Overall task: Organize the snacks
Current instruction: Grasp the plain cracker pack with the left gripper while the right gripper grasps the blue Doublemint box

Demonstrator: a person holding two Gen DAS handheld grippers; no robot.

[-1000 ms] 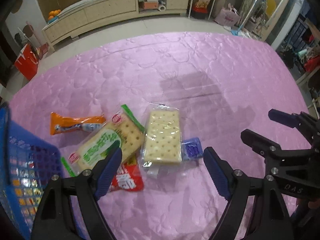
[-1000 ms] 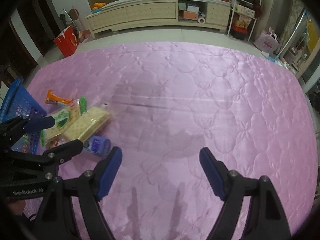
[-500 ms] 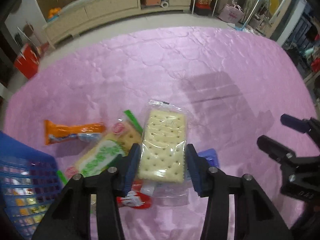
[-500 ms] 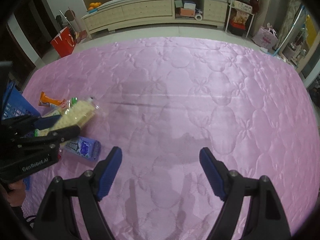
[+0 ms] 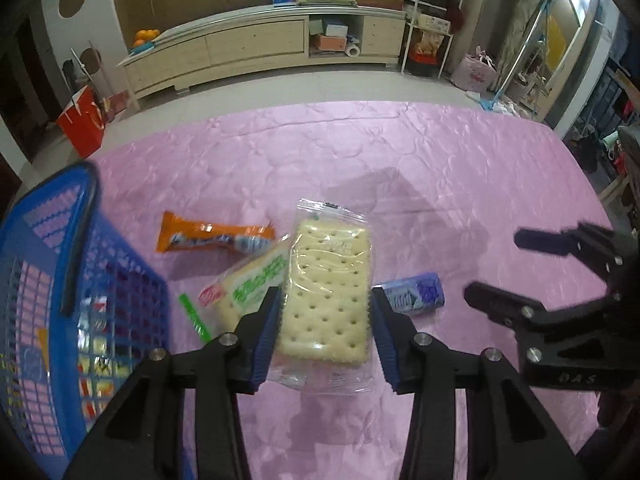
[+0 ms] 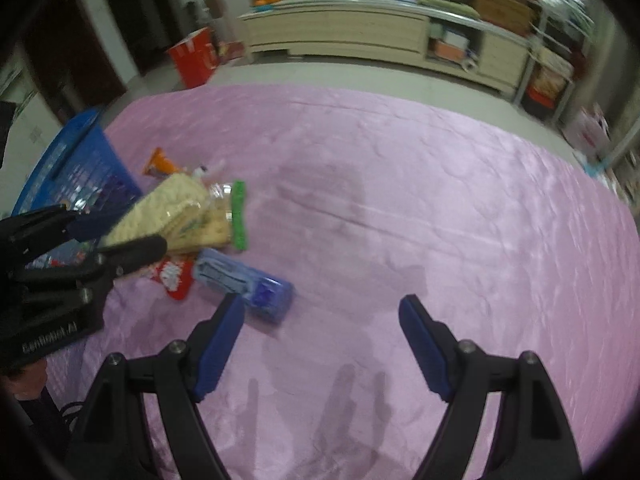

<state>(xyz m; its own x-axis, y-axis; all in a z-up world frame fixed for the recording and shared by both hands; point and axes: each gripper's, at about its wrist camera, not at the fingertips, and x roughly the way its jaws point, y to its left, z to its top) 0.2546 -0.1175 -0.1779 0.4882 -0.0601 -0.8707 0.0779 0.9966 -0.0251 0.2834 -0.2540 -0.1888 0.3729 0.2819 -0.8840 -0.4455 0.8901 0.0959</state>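
Snacks are seen clustered on a pink quilted cloth (image 5: 400, 152), with one clear-wrapped cracker pack (image 5: 326, 296) clamped between the blue pads of the left gripper (image 5: 324, 336); the jaws are closed partway onto the pack's two long sides, and its far end is seen tilted upward beyond the fingertips. In the right wrist view the same pack (image 6: 160, 208) is seen lifted at an angle above the other items, held by the left gripper (image 6: 116, 236). Just left of the left jaws, a green-labelled cracker pack (image 5: 252, 284) is partly covered by the held pack. Beyond that, an orange wrapper (image 5: 212, 236) is laid flat on the cloth. Just right of the left jaws, a small blue-purple packet (image 5: 416, 294) is found lying on the cloth; in the right wrist view this packet (image 6: 244, 284) lies just ahead of the right gripper's left fingertip, not touched. A red packet (image 6: 174, 276) is partly visible under the cracker packs. A blue mesh basket (image 5: 52, 280) is set at the far left of the left jaws, with some wrappers seen through its wall. The right gripper (image 6: 320, 344) is held wide open over bare cloth, nothing between its pads.
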